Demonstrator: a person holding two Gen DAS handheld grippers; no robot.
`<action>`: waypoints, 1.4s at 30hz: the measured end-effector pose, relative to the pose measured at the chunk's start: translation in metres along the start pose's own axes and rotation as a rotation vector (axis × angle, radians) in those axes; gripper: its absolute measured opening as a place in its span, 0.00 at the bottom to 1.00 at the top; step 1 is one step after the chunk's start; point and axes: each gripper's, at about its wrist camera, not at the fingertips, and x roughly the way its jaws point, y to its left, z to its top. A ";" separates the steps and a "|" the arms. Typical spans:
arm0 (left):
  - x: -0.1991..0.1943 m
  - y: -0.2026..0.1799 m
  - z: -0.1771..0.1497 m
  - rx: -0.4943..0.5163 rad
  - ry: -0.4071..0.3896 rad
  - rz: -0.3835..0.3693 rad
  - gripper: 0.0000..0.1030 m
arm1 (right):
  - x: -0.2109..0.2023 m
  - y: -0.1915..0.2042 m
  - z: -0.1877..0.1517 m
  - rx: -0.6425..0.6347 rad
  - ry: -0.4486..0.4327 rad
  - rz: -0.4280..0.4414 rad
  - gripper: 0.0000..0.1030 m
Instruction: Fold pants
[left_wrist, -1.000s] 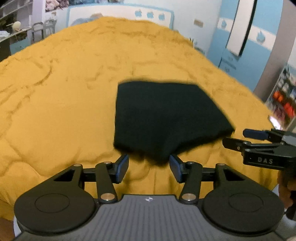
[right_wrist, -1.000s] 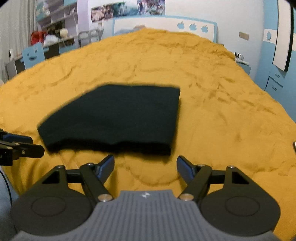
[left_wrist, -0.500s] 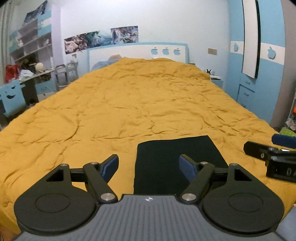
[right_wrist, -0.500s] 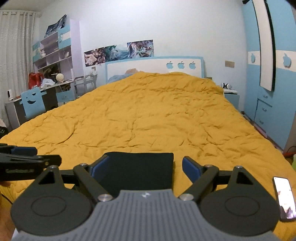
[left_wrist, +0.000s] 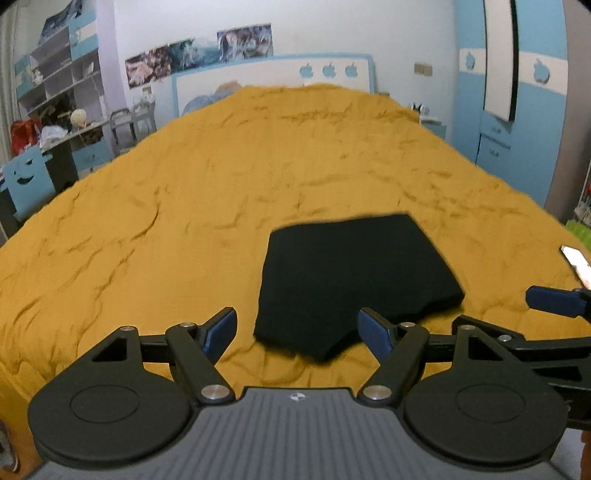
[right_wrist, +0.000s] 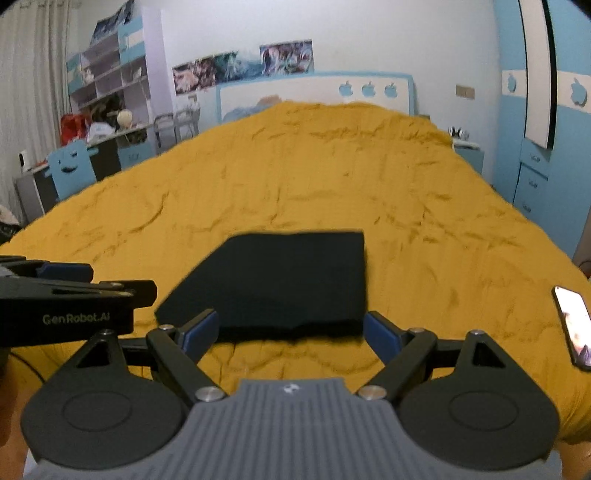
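Observation:
The black pants (left_wrist: 351, 280) lie folded into a compact rectangle on the yellow bedspread (left_wrist: 184, 206); they also show in the right wrist view (right_wrist: 280, 280). My left gripper (left_wrist: 297, 330) is open and empty, just short of the pants' near edge. My right gripper (right_wrist: 291, 330) is open and empty, also just short of the near edge. Each gripper shows at the side of the other's view: the right one (left_wrist: 554, 306) and the left one (right_wrist: 74, 291).
A phone (right_wrist: 572, 325) lies on the bedspread at the right, also in the left wrist view (left_wrist: 578, 260). A blue headboard (right_wrist: 314, 92) stands at the far end. A desk and shelves (right_wrist: 96, 122) are left, a blue wardrobe (right_wrist: 546, 110) right.
Both views tilted up and back half a second ago, then dipped toward the pants again. The pants have not moved. Both grippers stay open and empty.

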 end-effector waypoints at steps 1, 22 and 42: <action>0.001 0.001 -0.003 -0.005 0.010 0.002 0.85 | 0.002 0.000 -0.003 -0.001 0.013 0.000 0.80; 0.001 0.002 -0.014 -0.017 0.032 0.004 0.85 | 0.005 -0.003 -0.008 0.010 0.029 -0.012 0.80; 0.002 0.000 -0.017 -0.015 0.037 0.001 0.85 | 0.006 -0.004 -0.011 0.020 0.013 -0.015 0.80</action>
